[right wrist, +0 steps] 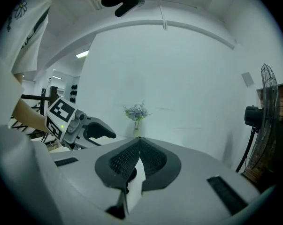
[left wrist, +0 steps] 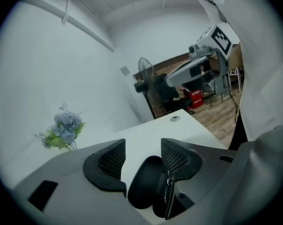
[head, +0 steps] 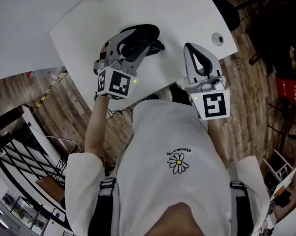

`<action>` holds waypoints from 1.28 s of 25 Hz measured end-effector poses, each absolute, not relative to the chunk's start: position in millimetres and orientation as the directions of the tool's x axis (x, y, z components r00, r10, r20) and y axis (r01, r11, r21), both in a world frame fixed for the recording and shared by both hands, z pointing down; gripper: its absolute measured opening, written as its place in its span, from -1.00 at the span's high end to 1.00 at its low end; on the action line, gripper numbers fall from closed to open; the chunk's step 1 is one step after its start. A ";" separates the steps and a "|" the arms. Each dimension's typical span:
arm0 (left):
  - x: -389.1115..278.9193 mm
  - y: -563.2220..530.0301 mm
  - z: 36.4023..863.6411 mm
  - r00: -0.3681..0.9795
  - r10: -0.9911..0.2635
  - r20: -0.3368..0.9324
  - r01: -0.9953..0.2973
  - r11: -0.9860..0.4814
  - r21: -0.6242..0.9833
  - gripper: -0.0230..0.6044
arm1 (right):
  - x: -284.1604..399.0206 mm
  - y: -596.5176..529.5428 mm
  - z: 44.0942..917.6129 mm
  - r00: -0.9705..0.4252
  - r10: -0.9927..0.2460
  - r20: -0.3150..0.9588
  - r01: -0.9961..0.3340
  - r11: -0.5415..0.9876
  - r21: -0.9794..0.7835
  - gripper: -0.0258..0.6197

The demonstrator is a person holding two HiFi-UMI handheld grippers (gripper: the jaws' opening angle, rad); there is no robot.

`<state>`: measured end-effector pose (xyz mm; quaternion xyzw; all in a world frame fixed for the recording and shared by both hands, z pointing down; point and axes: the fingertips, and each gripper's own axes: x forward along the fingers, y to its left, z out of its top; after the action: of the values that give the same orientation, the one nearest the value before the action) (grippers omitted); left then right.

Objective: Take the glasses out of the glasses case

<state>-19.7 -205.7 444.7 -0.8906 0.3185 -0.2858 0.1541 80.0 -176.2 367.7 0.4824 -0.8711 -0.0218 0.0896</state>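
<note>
Just below the head camera is the person's white shirt (head: 174, 146), and both forearms reach forward over the near edge of the white table (head: 187, 18).

The right gripper (head: 191, 50) hovers by that near edge. Its jaws are closed tip to tip with nothing between them.

The left gripper (head: 138, 45) is a little farther in and angled down over the black glasses case (head: 155, 44). Its jaws stand wide apart and the pads press on nothing. In the left gripper view the case (left wrist: 143, 182) shows in the gap between and just under the jaws.

The case lies on the tabletop close to the near edge. In the head view its long axis runs roughly across the picture. One end is under the left gripper and the other points toward the right gripper. From the left gripper view it looks like a dark rounded shell. A thin metal loop (left wrist: 168, 191) that appears to be part of the glasses sits at its right side, next to the right jaw.

Bare tabletop spreads beyond the case and to its right, as far as a round cable hole (head: 217, 38) near the right edge. Past the far edge are a small bunch of flowers (left wrist: 64, 130) against the white wall and a standing fan (left wrist: 145, 74).
</note>
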 end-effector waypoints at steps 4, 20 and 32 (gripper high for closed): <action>-18.1 -202.9 492.6 0.610 -0.569 0.552 -0.403 -0.822 -0.402 0.17 | 84.7 -175.2 370.9 -0.513 -0.843 0.159 -0.833 0.534 0.145 0.89; -20.8 -201.3 591.6 0.429 -0.364 0.827 -0.144 -0.931 -0.335 0.17 | 88.9 -172.7 385.4 -0.512 -0.834 0.207 -0.816 0.547 0.184 0.89; -17.0 -195.0 612.7 0.355 -0.301 0.885 -0.045 -0.951 -0.306 0.39 | 90.8 -171.2 390.2 -0.497 -0.838 0.226 -0.821 0.538 0.189 0.89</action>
<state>-17.0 -195.0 612.7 -0.8151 0.1062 -0.5577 0.1150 90.8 -171.2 390.2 0.4798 -0.8646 -0.0280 0.1464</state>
